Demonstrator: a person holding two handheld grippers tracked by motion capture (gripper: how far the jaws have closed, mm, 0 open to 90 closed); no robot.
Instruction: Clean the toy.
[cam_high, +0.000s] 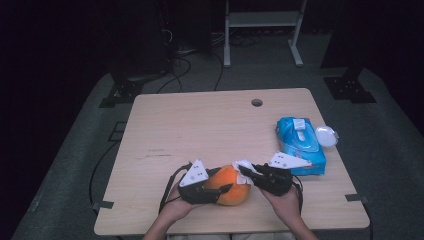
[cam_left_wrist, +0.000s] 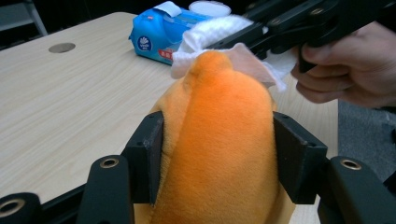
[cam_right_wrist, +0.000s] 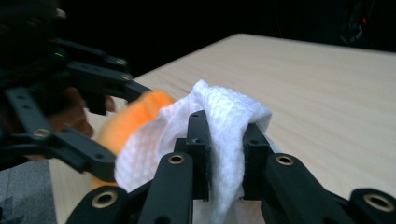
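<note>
An orange plush toy (cam_high: 231, 186) lies near the table's front edge. My left gripper (cam_high: 220, 192) is shut on it; in the left gripper view both pads (cam_left_wrist: 152, 154) press into the plush toy (cam_left_wrist: 219, 140) from either side. My right gripper (cam_high: 248, 175) is shut on a white wet wipe (cam_high: 245, 167), which rests against the toy's far end. In the right gripper view the wipe (cam_right_wrist: 224, 140) is pinched between the two pads (cam_right_wrist: 198, 149), and the orange toy (cam_right_wrist: 140, 112) lies just behind it. In the left gripper view the wipe (cam_left_wrist: 210, 35) drapes over the toy's tip.
A blue pack of wet wipes (cam_high: 300, 145) with its white lid open lies at the table's right side, a round white lid (cam_high: 326, 135) beside it. The wooden table (cam_high: 200, 130) has a cable hole (cam_high: 257, 102) at the back.
</note>
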